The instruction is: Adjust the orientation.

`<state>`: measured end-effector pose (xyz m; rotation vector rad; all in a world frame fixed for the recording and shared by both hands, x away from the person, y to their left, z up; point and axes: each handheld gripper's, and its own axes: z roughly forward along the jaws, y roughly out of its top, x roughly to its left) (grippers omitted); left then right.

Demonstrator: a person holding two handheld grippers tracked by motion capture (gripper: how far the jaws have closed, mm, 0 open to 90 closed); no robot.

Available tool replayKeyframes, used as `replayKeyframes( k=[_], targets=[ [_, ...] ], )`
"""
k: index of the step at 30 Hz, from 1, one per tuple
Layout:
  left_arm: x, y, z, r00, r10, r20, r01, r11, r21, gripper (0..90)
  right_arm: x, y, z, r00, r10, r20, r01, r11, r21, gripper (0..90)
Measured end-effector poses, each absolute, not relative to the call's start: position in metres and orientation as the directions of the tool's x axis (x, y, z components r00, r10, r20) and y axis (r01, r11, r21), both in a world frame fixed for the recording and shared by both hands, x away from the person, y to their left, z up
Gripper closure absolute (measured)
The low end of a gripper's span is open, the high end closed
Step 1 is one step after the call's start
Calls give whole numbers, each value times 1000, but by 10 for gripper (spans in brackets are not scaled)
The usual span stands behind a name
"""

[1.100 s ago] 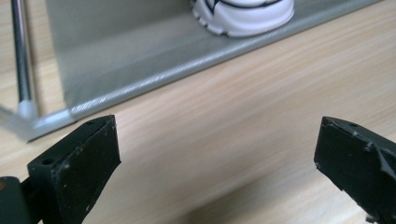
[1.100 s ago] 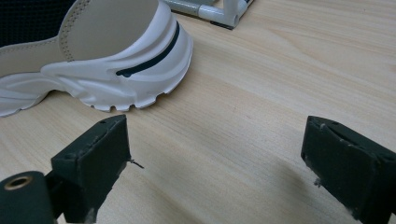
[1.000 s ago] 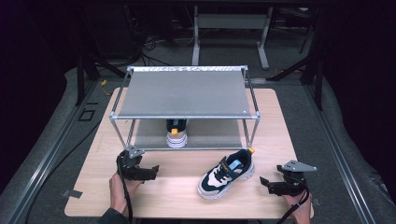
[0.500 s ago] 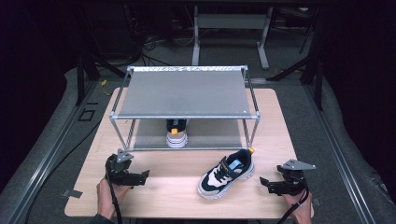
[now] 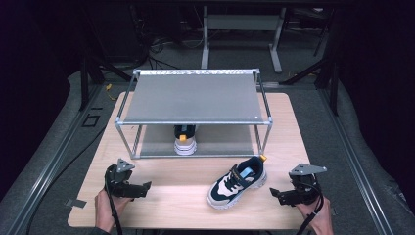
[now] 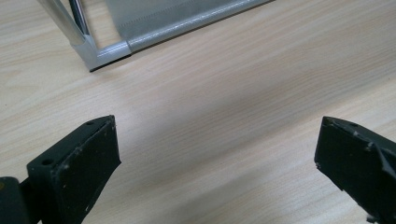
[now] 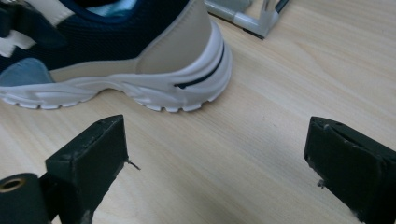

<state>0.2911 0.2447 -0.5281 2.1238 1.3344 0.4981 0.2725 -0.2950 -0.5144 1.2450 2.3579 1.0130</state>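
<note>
The desk [image 5: 161, 196] carries a two-tier metal rack [image 5: 195, 98] at its middle. On the rack's lower shelf, under the top shelf, stands one shoe [image 5: 185, 142], seen heel-on; that half of the job looks done. Its mate, a navy and white sneaker [image 5: 238, 180], lies on the bare desk just in front of the rack's right front leg, toe pointing toward the person, heel near the leg. It has yet to go onto the rack.

The right gripper [image 5: 281, 194] hovers low near the sneaker's heel side, jaws spread wide and empty; its own view shows the heel [image 7: 187, 60] close ahead. The left gripper [image 5: 139, 188] sits well apart at the desk's left, jaws likewise released over bare wood [image 6: 210, 116], holding nothing.
</note>
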Motion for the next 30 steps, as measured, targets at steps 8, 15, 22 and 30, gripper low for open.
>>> replayKeyframes(
  k=[8,15,22,30],
  targets=[
    [291,246,-532,440,898,3,691,-340,637,0,271,-270,-486,-659,752,30,557,460,692,58],
    [292,245,-530,447,895,0,687,-343,641,0,274,-237,-465,-723,690,-32,508,563,652,72],
    [294,243,-533,454,891,-4,691,-349,633,0,284,-208,-459,-777,628,-48,470,629,619,113],
    [295,243,-536,457,889,-6,695,-353,627,0,297,-191,-474,-820,571,-40,457,695,555,191]
  ],
)
